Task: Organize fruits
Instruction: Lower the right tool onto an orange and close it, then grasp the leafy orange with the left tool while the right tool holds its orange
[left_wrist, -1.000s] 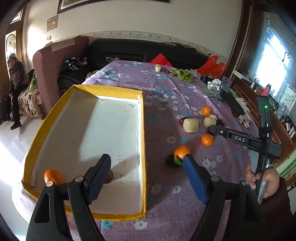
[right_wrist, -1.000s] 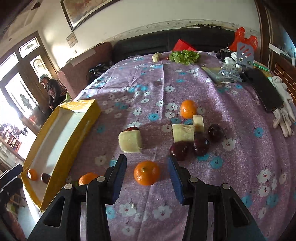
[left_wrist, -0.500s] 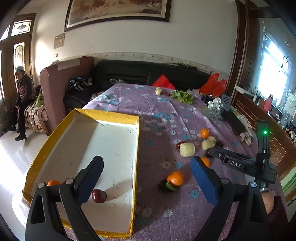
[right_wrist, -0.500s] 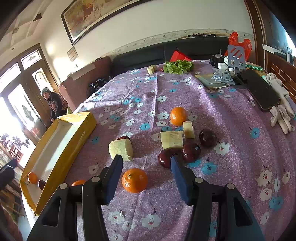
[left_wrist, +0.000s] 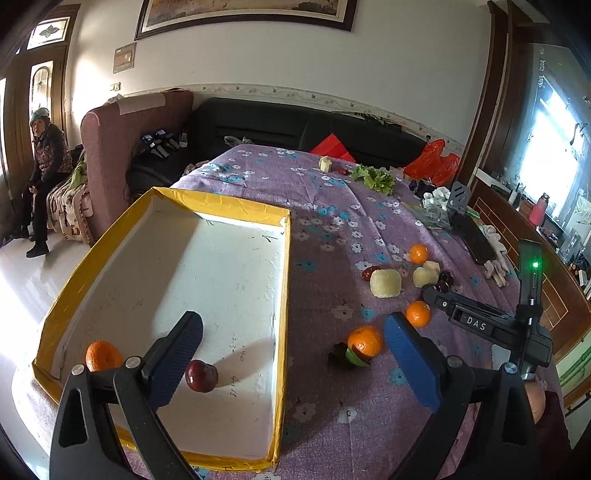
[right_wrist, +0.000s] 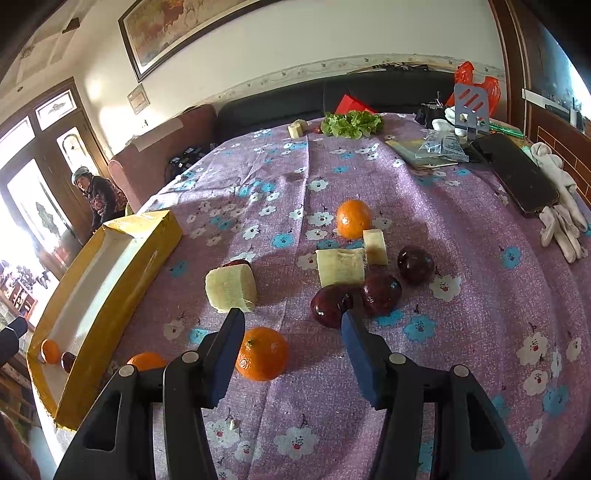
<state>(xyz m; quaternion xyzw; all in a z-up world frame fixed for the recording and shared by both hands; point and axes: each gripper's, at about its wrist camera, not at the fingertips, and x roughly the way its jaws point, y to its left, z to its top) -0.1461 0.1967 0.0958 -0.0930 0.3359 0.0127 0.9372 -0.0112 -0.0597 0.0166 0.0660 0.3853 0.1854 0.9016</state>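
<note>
A yellow-rimmed white tray (left_wrist: 284, 258) lies on the purple flowered cloth and holds an orange (left_wrist: 103, 356) and a dark red plum (left_wrist: 201, 376). My left gripper (left_wrist: 291, 325) hangs open over the tray's near right corner, with nothing between its fingers. An orange with a leaf (left_wrist: 364, 341) sits just right of the tray. In the right wrist view my right gripper (right_wrist: 291, 319) is open, and a loose orange (right_wrist: 262, 353) rests on the cloth between its fingers. Beyond lie pale cut chunks (right_wrist: 231, 288), dark plums (right_wrist: 380, 293) and another orange (right_wrist: 354, 218).
A black phone (right_wrist: 517, 173) and white gloves (right_wrist: 561, 214) lie at the table's right edge. Lettuce (right_wrist: 351, 123) and red bags (left_wrist: 432, 162) are at the far end. A sofa and armchair (left_wrist: 122, 155) stand behind, and a person (left_wrist: 46, 162) sits at the left.
My left gripper's jaws spread wider and drew back, so the plum once hidden by the left finger now shows in the tray. My right gripper's jaws widened around the orange.
</note>
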